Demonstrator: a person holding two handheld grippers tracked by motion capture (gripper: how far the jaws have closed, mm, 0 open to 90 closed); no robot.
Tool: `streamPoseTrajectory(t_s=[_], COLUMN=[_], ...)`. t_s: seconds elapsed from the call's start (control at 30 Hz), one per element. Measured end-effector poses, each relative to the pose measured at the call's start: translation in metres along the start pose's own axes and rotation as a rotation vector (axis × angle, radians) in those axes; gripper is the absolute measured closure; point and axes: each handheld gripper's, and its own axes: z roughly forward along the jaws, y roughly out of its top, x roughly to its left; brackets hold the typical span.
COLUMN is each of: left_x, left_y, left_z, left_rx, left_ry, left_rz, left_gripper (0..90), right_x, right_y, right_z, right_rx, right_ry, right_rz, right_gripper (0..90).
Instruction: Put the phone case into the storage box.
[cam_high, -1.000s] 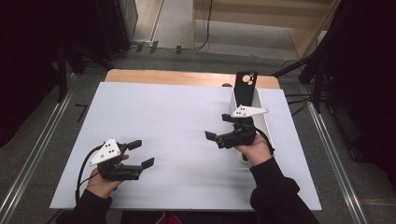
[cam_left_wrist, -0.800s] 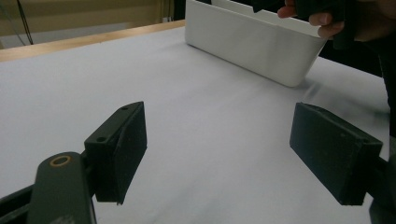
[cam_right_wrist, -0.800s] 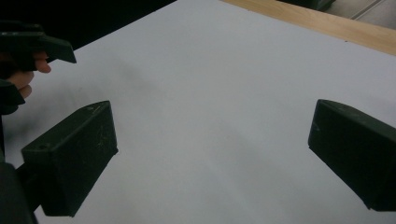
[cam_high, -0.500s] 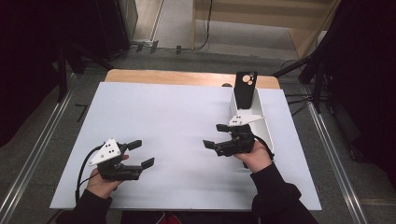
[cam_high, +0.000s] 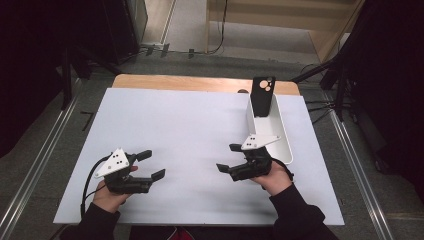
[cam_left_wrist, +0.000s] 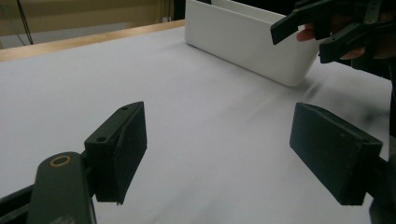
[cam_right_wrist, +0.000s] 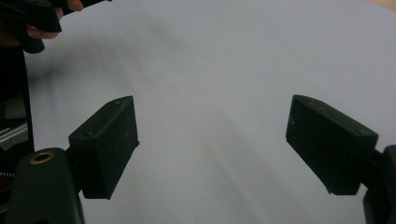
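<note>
On the white sheet (cam_high: 190, 130) that covers the table, both grippers hover with nothing between their jaws.

White bin (cam_high: 272, 131): long, narrow, rounded corners, lying just beyond and to the outer side of the right gripper (cam_high: 229, 159), close but not touching. From the left gripper view its wall (cam_left_wrist: 243, 42) reads smooth and glossy. Judged stiff moulded plastic, light, a bit slippery; best pinched over the rim of a long wall, one pad inside and one outside, since the whole width looks too broad for the jaws.

Black phone case (cam_high: 262, 96): stands upright at the far end of the bin, leaning on its end wall, camera cut-outs at top. Well ahead of the right fingertips, far across from the left gripper (cam_high: 151, 165). Judged thin, light, somewhat flexible, probably matte enough to hold. Take it by the upper edge, pads on front and back faces, clear of the cut-outs.

Right jaws: have just been closing partway, yet stand apart, empty, over bare sheet. Left jaws: spread, empty, pointing toward the bin.
</note>
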Motion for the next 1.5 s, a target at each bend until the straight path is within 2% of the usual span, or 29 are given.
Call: streamPoseTrajectory(t_s=[0.1,0.23,0.43,0.63,0.77,1.0,1.4,1.5], left_x=[0.000,0.000,0.000,0.000,0.000,0.000,0.000,0.000], left_y=[0.000,0.000,0.000,0.000,0.000,0.000,0.000,0.000], left_z=[0.000,0.000,0.000,0.000,0.000,-0.001,-0.001,-0.001], left_rx=[-0.001,-0.002,0.000,0.001,0.001,0.006,0.010,0.009], left_ry=[0.000,-0.001,0.000,0.000,0.001,0.001,0.002,0.001], left_rz=[-0.002,-0.002,-0.002,-0.001,0.000,0.001,0.001,0.000], left_gripper=[18.8,18.9,18.9,18.9,18.9,18.8,18.9,18.9], right_x=[0.003,0.005,0.009,0.010,0.011,0.010,0.010,0.009], right_y=[-0.004,-0.010,-0.017,-0.025,-0.030,-0.039,-0.054,-0.058], right_z=[-0.001,-0.002,-0.005,-0.008,-0.010,-0.016,-0.028,-0.031], right_rx=[0.003,0.014,0.035,0.091,0.104,0.095,0.128,0.139], right_ry=[0.012,0.026,0.041,0.044,0.055,0.059,0.065,0.059], right_rz=[-0.005,0.012,0.000,0.042,0.036,0.039,0.043,0.027], right_gripper=[15.5,15.5,15.4,15.4,15.4,16.3,20.0,21.4])
